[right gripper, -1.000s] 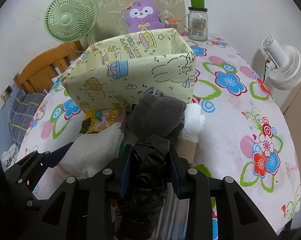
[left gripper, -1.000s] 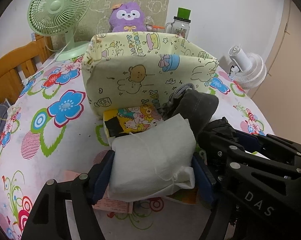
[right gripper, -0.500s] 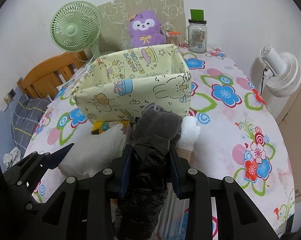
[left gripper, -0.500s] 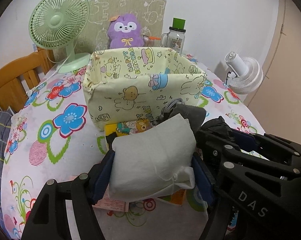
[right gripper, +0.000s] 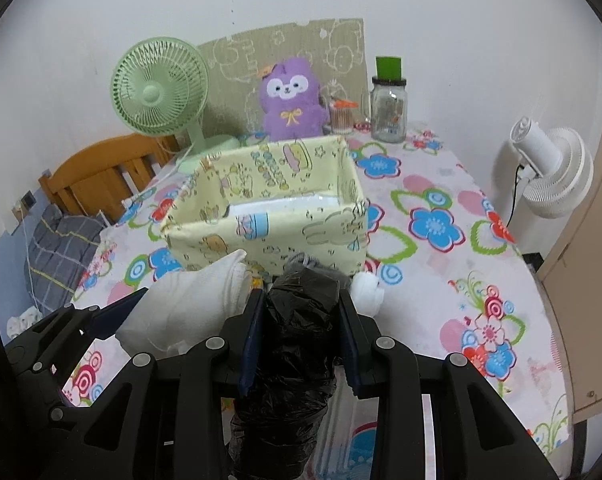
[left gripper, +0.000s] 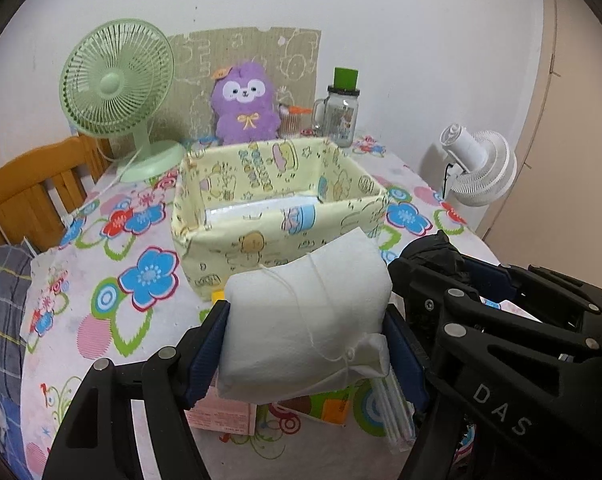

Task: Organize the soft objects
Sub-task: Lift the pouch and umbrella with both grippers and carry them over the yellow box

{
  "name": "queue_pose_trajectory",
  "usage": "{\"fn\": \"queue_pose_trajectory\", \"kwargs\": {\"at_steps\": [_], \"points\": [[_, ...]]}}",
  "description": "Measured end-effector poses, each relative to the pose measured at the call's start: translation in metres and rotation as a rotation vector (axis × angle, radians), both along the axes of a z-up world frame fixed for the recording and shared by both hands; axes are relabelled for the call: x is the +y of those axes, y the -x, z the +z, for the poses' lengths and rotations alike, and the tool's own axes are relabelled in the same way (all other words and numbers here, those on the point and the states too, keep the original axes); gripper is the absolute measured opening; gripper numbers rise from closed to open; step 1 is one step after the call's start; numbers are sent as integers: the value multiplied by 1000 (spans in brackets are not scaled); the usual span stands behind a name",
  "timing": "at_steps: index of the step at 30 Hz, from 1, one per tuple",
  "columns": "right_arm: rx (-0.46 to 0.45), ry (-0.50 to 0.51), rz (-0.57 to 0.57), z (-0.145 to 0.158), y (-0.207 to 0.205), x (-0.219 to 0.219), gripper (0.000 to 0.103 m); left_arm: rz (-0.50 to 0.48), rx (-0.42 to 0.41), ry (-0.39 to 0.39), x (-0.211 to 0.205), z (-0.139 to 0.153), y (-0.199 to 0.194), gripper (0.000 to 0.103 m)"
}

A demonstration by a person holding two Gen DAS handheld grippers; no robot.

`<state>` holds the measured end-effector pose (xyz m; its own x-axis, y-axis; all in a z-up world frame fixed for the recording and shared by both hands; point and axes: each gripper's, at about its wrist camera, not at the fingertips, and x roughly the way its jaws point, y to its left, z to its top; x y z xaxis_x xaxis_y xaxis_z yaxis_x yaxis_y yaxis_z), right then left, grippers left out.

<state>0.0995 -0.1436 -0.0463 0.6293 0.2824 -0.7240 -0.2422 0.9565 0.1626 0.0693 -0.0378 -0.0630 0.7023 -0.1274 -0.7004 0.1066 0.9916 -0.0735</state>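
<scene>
My left gripper point(left gripper: 307, 332) is shut on a white cloth pouch point(left gripper: 305, 320) tied with string and holds it above the table, in front of the yellow cartoon-print fabric box point(left gripper: 277, 240). My right gripper point(right gripper: 301, 332) is shut on a crumpled black plastic bag point(right gripper: 297, 344), also lifted, just right of the left one. The box point(right gripper: 269, 240) is open-topped and looks empty, with a pale floor showing. A grey pouch point(right gripper: 305, 264) and a white roll point(right gripper: 367, 294) lie on the table against the box's near wall.
Flat packets point(left gripper: 329, 404) lie on the flowered tablecloth point(left gripper: 101, 280) under the grippers. Behind the box stand a green fan point(left gripper: 117, 88), a purple plush point(left gripper: 245, 104) and a glass jar point(left gripper: 341, 112). A white fan point(left gripper: 481, 168) stands off the right edge, a wooden chair point(left gripper: 29, 196) at left.
Both grippers have risen with their loads and the view now looks down into the box. The grey pouch has stayed on the table below.
</scene>
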Motion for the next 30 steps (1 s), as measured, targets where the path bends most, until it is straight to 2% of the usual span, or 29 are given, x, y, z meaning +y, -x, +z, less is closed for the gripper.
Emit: {"fn": "queue_pose_trajectory", "kwargs": {"at_steps": [18,30], "points": [[-77,-15,-6,32,6,-4,37,2,-76,-21,-3,34,8,76],[-96,-14,-7,40,0,-3,38,8,-91,-25,-2,41,3,76]]}}
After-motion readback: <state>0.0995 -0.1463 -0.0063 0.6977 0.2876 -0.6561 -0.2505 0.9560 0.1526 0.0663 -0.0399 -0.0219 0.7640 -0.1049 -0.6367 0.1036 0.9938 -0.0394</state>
